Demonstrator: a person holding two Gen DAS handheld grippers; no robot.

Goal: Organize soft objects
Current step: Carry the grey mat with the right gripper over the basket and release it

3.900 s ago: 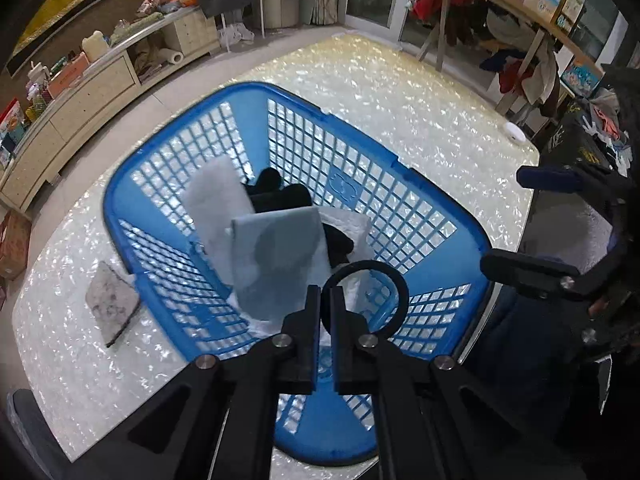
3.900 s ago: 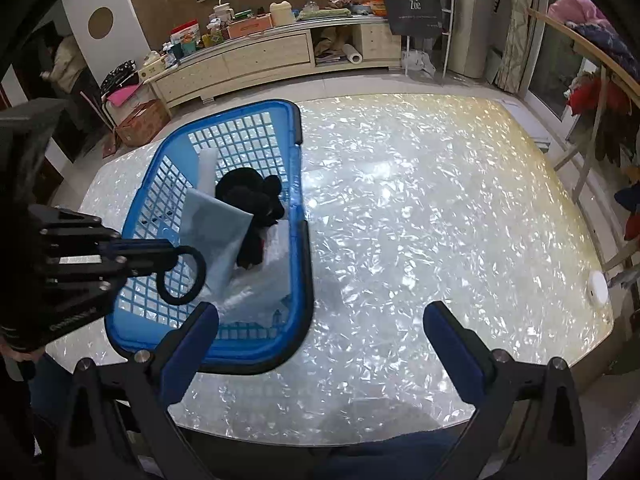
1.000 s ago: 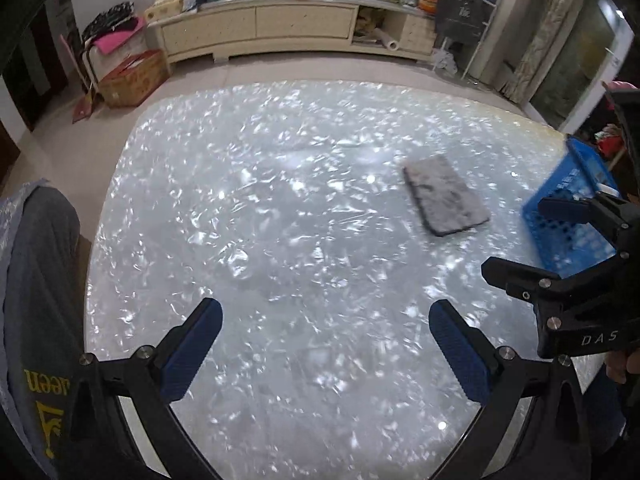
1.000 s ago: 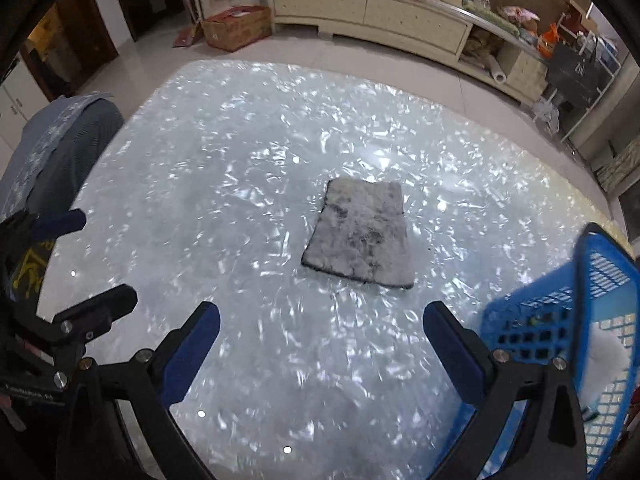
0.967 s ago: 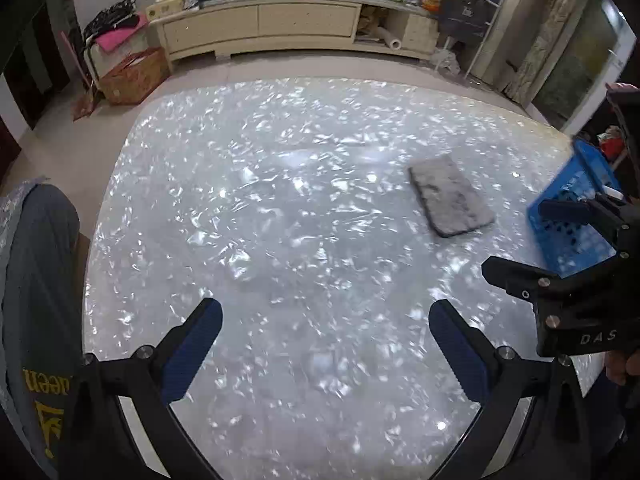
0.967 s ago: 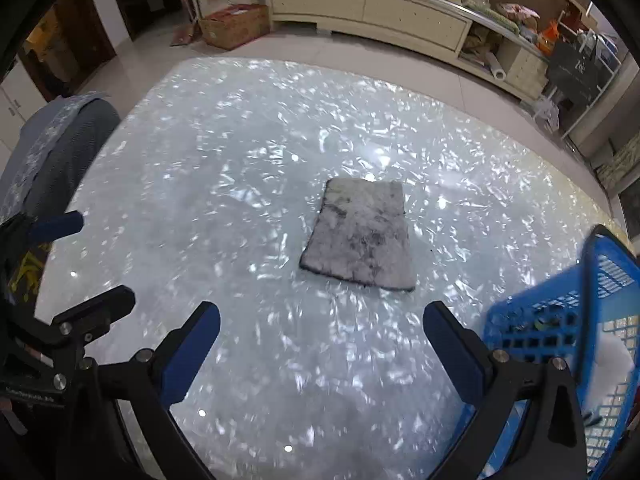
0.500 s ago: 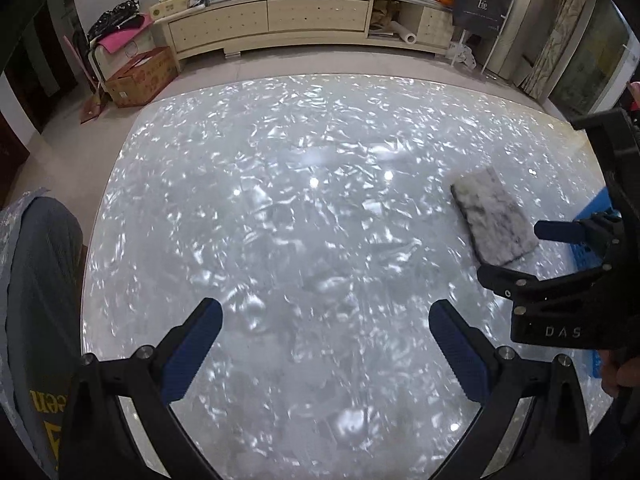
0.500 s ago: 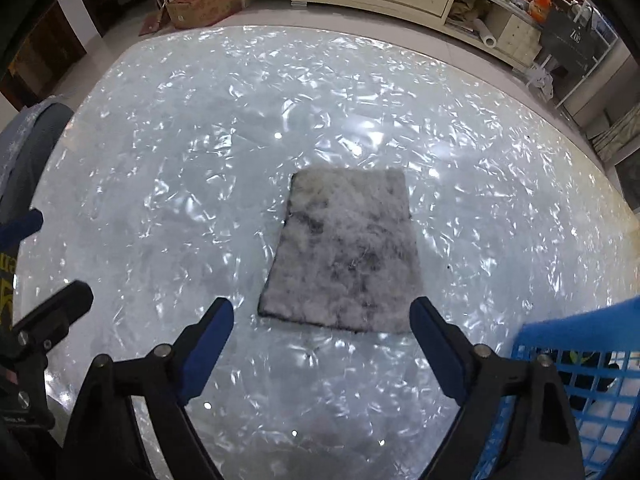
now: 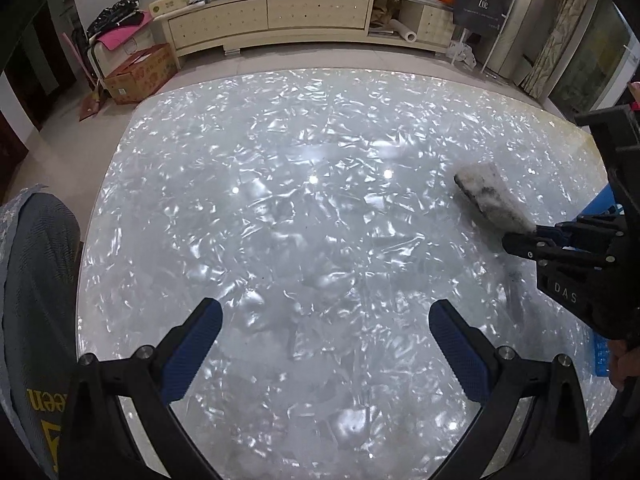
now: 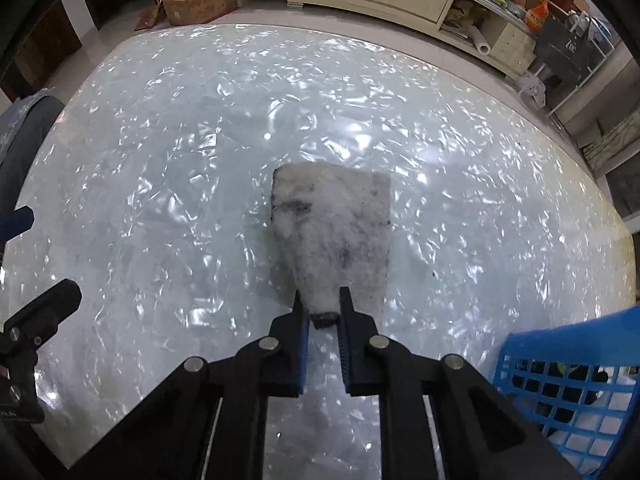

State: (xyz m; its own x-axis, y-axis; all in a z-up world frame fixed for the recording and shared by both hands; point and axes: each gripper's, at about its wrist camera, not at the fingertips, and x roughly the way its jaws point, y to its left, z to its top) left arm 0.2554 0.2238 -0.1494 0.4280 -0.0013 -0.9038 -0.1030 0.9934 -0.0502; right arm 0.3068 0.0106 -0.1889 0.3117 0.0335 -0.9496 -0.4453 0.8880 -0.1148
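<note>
the right gripper point(image 10: 323, 309) has just closed its jaws on the fluffy grey-white rectangular cloth point(image 10: 332, 232), seemingly the last left outside the blue plastic lattice basket point(image 10: 576, 376); the left gripper point(image 9: 320, 344) hangs spread and empty over the pearly table point(image 9: 280, 200).

A lived-in home living room: a long cream low cabinet with drawers point(image 9: 276, 16) runs along the far wall, its top cluttered with boxes and bottles. A brown cardboard box point(image 9: 140, 74) sits on the pale tiled floor point(image 9: 64, 160), beside a glossy pearl-patterned surface point(image 9: 280, 220).
</note>
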